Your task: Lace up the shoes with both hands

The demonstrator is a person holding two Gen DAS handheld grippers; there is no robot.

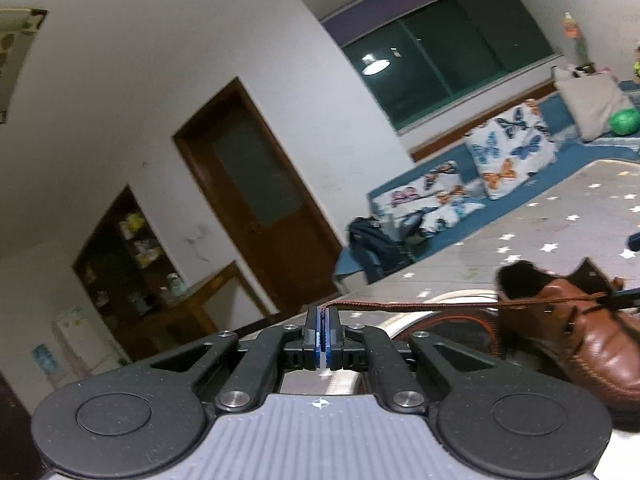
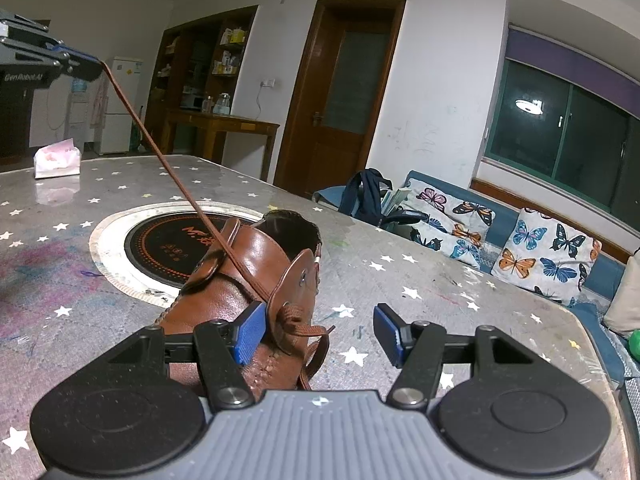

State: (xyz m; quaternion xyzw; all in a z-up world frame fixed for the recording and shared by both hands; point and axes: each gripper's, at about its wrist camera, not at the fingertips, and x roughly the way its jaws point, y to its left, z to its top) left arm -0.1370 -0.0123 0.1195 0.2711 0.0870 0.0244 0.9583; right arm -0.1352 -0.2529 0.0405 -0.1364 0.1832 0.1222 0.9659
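Note:
A brown leather shoe stands on the star-patterned table, also seen at the right of the left wrist view. My left gripper is shut on the brown lace, which runs taut to the shoe. In the right wrist view that gripper is up at the far left, with the lace stretched down to the eyelets. My right gripper is open, its left pad against the shoe's lacing, with the loose lace end between the fingers.
A round induction hob is set into the table behind the shoe. A tissue pack lies at the far left. A sofa with butterfly cushions and a dark backpack stand beyond the table's right edge.

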